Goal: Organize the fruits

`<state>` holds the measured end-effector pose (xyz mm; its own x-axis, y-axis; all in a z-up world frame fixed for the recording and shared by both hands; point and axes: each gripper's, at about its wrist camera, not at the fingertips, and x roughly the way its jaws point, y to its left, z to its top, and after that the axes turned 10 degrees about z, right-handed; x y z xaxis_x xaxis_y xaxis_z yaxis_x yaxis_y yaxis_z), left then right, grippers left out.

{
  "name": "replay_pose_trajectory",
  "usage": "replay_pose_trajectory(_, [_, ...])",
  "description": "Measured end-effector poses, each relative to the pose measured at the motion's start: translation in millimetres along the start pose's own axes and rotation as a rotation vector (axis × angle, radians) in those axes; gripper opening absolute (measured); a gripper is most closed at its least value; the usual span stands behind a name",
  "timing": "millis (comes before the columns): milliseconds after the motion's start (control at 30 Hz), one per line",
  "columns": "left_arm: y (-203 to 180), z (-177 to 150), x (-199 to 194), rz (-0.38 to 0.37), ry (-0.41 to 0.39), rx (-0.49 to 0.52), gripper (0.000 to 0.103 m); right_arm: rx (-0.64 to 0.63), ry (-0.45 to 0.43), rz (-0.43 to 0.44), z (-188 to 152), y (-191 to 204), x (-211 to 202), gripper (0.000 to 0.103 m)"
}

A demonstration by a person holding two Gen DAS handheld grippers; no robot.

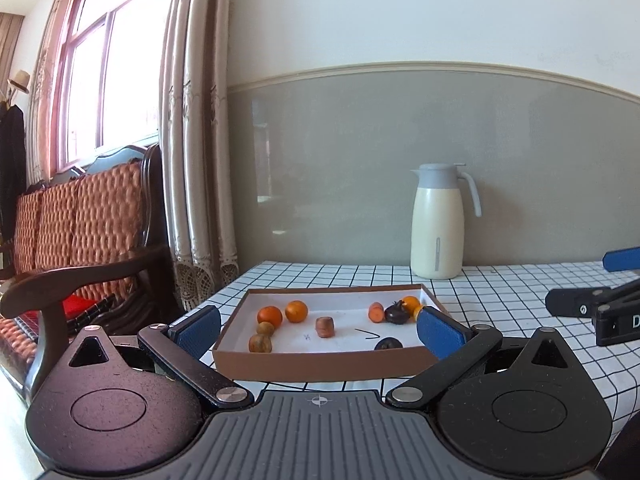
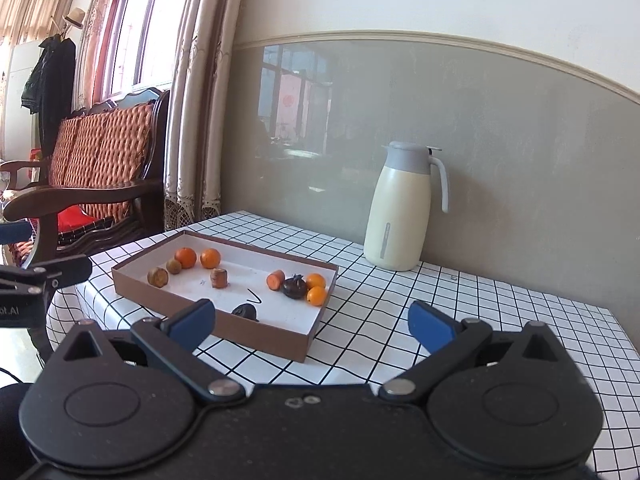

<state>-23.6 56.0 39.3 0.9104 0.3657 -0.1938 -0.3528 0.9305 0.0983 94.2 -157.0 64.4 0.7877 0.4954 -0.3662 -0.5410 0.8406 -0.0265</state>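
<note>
checked tablecloth (image 2: 440, 320) over table by grey wall. cream thermos jug (image 1: 437, 224) upright at back, apart from the box. shallow brown cardboard box (image 1: 320, 364) with white floor, near table's front-left edge. left gripper (image 1: 320, 330) wide open, empty, blue pads straddling the box's near wall. right gripper (image 2: 312, 322) wide open, empty, over cloth at box's near right corner. inside box: two oranges (image 1: 269, 315) back left, two brown fruits (image 1: 260, 343) just in front; two carrot stubs (image 1: 324, 326) mid; dark fruit (image 1: 396, 313) touching two small oranges (image 1: 411, 303) back right; another dark fruit (image 1: 389, 344) by near wall.
</note>
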Motion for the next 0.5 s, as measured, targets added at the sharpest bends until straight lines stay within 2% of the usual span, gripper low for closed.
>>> replay_pose_trajectory(167, [-3.5,-16.7,6.6,-0.011,-0.002,-0.048,0.103,-0.003,0.014,0.008,-21.4,0.3,12.3,0.097])
replay_pose_trajectory(233, [-3.2,-20.2,8.2,-0.007,0.0,-0.05,0.103,0.012,0.057,-0.006,-28.4,0.9,20.5,0.097])
replay_pose_trajectory(500, [8.4,-24.3,8.4,-0.011,-0.002,-0.099,0.103,-0.032,0.014,-0.014,-29.3,12.1,15.4,0.097])
